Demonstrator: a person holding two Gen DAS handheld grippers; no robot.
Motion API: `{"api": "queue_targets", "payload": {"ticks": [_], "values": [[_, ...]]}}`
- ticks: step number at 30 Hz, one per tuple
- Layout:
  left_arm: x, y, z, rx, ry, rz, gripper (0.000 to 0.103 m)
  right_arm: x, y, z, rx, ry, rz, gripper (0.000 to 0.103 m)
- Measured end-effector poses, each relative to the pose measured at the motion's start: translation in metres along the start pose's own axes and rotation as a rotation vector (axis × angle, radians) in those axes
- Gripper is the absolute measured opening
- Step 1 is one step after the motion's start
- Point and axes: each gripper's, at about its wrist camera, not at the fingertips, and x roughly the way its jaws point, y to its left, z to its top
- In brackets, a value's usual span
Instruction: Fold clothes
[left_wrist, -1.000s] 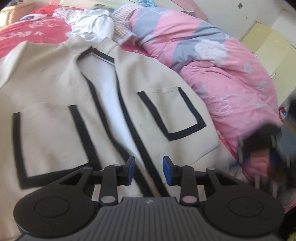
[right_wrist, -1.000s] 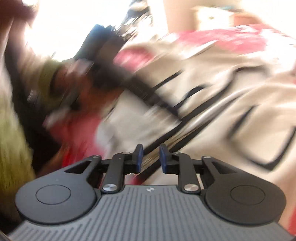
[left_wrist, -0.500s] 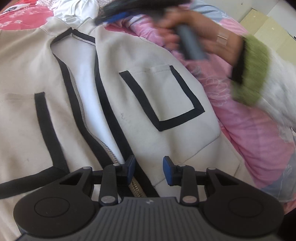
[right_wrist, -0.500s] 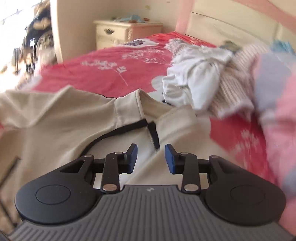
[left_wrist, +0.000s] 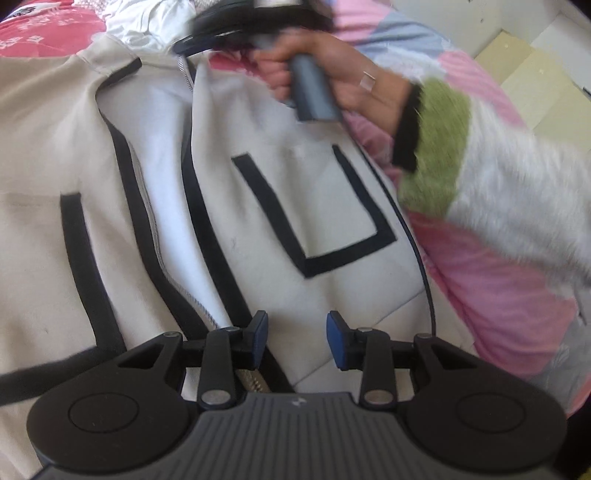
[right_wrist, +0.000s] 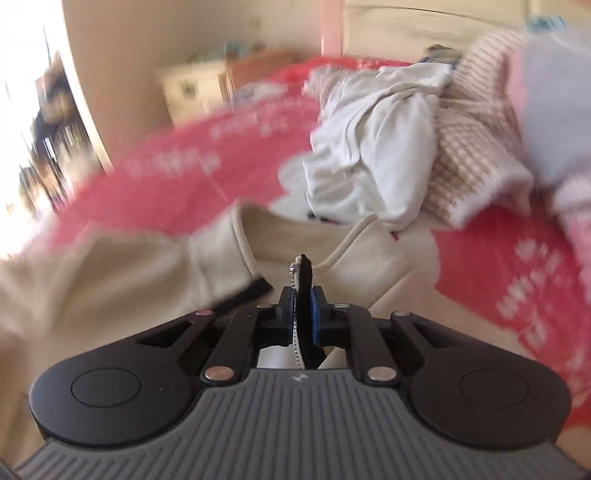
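A cream jacket with black trim, a zipper and two outlined pockets lies open and flat on the bed. My left gripper is open, hovering just above the jacket's bottom hem beside the zipper. My right gripper is shut on the black-trimmed zipper edge at the jacket's collar; it also shows in the left wrist view, held in a hand at the jacket's top. The jacket's collar and shoulder spread below it.
The bed has a red floral sheet. A pink and grey quilt lies along the jacket's right side. A crumpled white garment and a checked one lie past the collar. A nightstand stands behind.
My right gripper has come down to the collar and closed on the zipper edge. My left gripper has stayed open and edged slightly forward over the hem.
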Motion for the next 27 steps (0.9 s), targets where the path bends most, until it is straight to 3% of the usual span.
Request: {"api": "queue_targets", "payload": {"ticks": [4,7,12,18,20,21,27], "values": [[-0.005,0.0,0.013,0.017,-0.072,-0.001,0.045,-0.056,-0.062,0.0,0.277,-0.162,0.243,0.007],[-0.002,0.008,0.027,-0.002,-0.115,0.017,0.049,-0.077,-0.099,-0.004,0.422,-0.245,0.364,0.007],[0.017,0.034,0.04,-0.145,-0.109,0.034,0.051,-0.082,-0.125,-0.01,0.574,-0.319,0.547,0.007],[0.031,0.057,0.037,-0.354,-0.081,-0.047,0.041,-0.067,-0.114,0.001,0.576,-0.309,0.628,0.007],[0.03,0.059,0.035,-0.382,-0.094,-0.072,0.026,-0.064,-0.108,0.004,0.56,-0.307,0.643,0.007],[0.028,0.058,0.035,-0.387,-0.104,-0.075,0.024,-0.063,-0.106,0.007,0.558,-0.306,0.646,0.007],[0.004,0.041,0.028,-0.38,-0.181,0.017,0.009,-0.043,-0.093,0.012,0.529,-0.287,0.614,0.007]]}}
